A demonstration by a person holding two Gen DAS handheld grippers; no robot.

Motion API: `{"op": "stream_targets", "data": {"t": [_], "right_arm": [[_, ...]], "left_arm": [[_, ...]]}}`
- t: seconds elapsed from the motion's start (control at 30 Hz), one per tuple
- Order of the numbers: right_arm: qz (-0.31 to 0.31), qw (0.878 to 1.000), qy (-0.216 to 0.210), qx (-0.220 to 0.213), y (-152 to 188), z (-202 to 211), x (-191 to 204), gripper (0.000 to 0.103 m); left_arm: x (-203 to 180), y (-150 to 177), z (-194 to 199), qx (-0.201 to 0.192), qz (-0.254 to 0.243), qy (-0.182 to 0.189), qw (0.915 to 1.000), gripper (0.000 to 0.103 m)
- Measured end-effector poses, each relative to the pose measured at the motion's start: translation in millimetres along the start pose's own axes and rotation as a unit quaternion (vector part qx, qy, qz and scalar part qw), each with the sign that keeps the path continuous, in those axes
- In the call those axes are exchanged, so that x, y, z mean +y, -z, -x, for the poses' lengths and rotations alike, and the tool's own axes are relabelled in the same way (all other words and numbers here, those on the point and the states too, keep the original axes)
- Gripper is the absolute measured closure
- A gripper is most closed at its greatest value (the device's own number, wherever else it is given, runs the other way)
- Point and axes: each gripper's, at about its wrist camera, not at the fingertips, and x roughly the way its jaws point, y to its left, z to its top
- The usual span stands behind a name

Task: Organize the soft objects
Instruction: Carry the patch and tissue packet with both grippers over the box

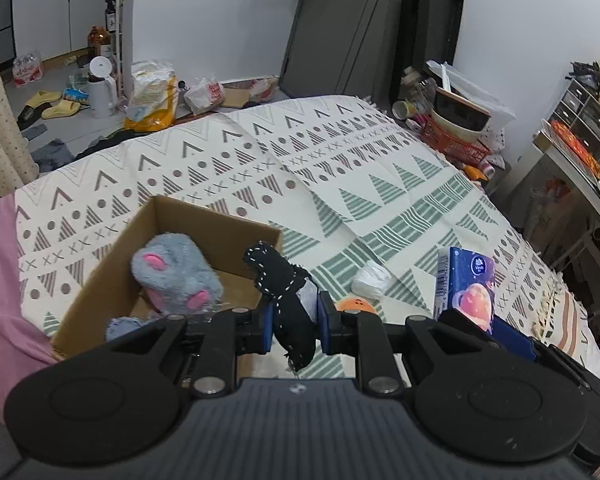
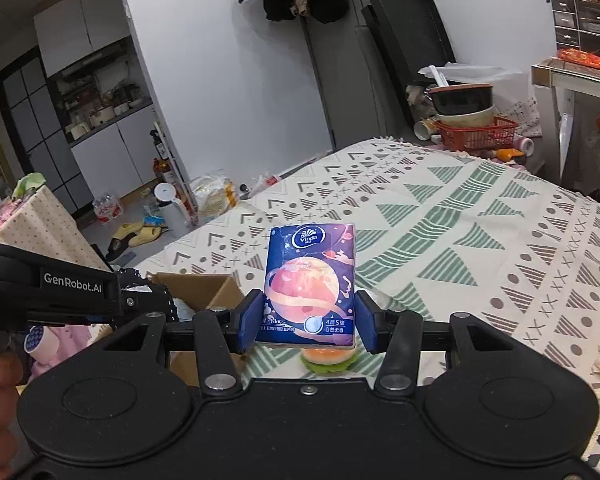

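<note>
My left gripper (image 1: 294,322) is shut on a black felt toy with white stitching (image 1: 280,284), held just right of an open cardboard box (image 1: 112,256). A grey plush mouse with pink ears (image 1: 176,276) lies inside the box. My right gripper (image 2: 310,320) is shut on a blue tissue pack (image 2: 310,276), held upright above the bed. That tissue pack (image 1: 466,284) also shows at the right of the left wrist view. Below it sits a soft orange and green toy (image 2: 326,360), and an orange toy (image 1: 356,305) peeks out beside my left fingers. The box (image 2: 204,290) appears left of my right gripper.
The patterned bedspread (image 1: 340,168) stretches far ahead. A white crumpled soft item (image 1: 372,278) lies near the orange toy. A red basket with bowls (image 1: 456,132) stands past the far right corner of the bed. Bags, slippers and a white kettle (image 1: 100,88) crowd the floor beyond.
</note>
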Motion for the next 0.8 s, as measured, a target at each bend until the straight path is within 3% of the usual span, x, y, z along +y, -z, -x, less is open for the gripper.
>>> {"op": "stream_targets", "data": {"t": [0.8], "right_arm": [[0.034,0.999,-0.032,0.025,6.6,-23.9,66.0,0.055]], "left_arm": [[94.8,-10.0,-11.6,0.013,0.069,-0.023,0.9973,0.082]]}}
